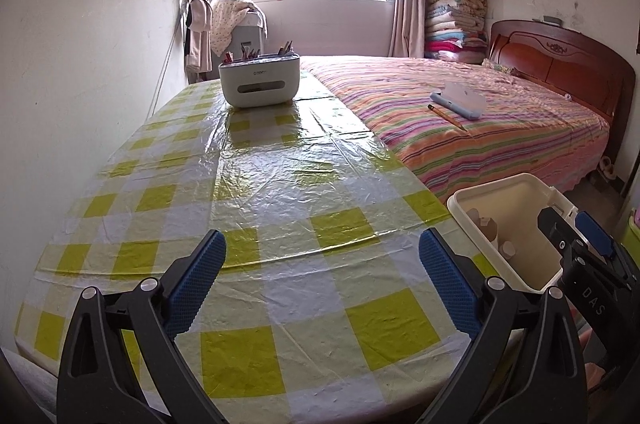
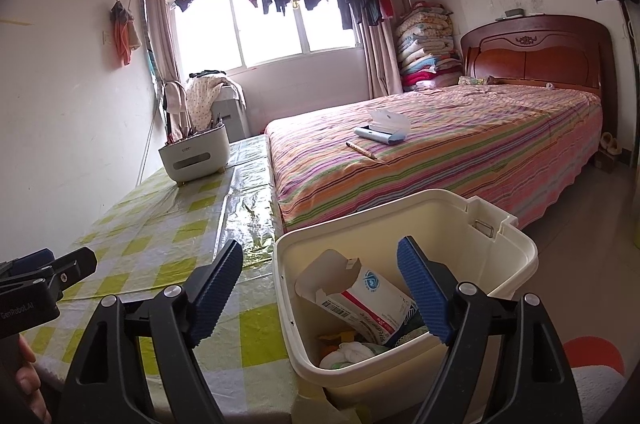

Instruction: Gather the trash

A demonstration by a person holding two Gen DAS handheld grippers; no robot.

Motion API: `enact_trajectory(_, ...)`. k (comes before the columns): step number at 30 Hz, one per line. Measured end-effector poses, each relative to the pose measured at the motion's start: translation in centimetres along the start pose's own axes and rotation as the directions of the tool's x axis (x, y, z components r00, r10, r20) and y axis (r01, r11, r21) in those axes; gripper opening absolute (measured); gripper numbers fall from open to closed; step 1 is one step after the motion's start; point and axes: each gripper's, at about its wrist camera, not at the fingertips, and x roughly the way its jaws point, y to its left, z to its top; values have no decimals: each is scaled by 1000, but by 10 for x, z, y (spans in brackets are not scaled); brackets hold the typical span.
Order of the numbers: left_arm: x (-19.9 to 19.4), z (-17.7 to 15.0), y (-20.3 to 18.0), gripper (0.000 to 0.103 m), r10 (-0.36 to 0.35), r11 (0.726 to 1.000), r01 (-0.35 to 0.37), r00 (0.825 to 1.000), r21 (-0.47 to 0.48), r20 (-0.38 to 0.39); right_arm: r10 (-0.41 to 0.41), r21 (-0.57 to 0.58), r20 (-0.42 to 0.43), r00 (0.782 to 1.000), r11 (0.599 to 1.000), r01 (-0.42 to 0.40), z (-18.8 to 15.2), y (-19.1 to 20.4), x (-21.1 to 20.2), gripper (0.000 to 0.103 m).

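Bed [image 2: 460,151] and checked table [image 1: 280,183] first. Off the table's right edge we see the cream bin [image 2: 500,244] holding a light, crushable carton [image 2: 368,300]; take it by its flaps. Softer scraps underneath are hard to identify. Right hand-held gripper [image 2: 320,288] and left hand-held gripper [image 1: 322,276] both spread, empty.

Left gripper [image 1: 322,280] open over checked table [image 1: 280,183], cream bin [image 1: 516,224] beside

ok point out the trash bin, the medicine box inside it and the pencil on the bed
trash bin [image 2: 516,244] right wrist view, far rim
medicine box [image 2: 368,298] right wrist view, printed side
pencil [image 2: 361,149] right wrist view, mid shaft
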Motion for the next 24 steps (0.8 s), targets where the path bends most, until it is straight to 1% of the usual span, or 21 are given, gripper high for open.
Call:
enact_trajectory(7,1,-1,-3,96,13,1000,-13,1000,16,0,-1,-2,-7,1000,1000,1,-1,1,2,78)
enact_trajectory(14,3,-1,-4,96,11,1000,-11,1000,25,-12,3,-5,-16,1000,1000,-3,-1,3,4,78)
enact_trajectory(19,3,-3,-10,96,10,998,-10,1000,58,-10,4,-6,-17,1000,1000,-4,-2,4,4,77)
enact_trajectory(24,4,-8,-16,96,5,996,-3,1000,89,-25,2,-2,-15,1000,1000,-2,-2,4,4,78)
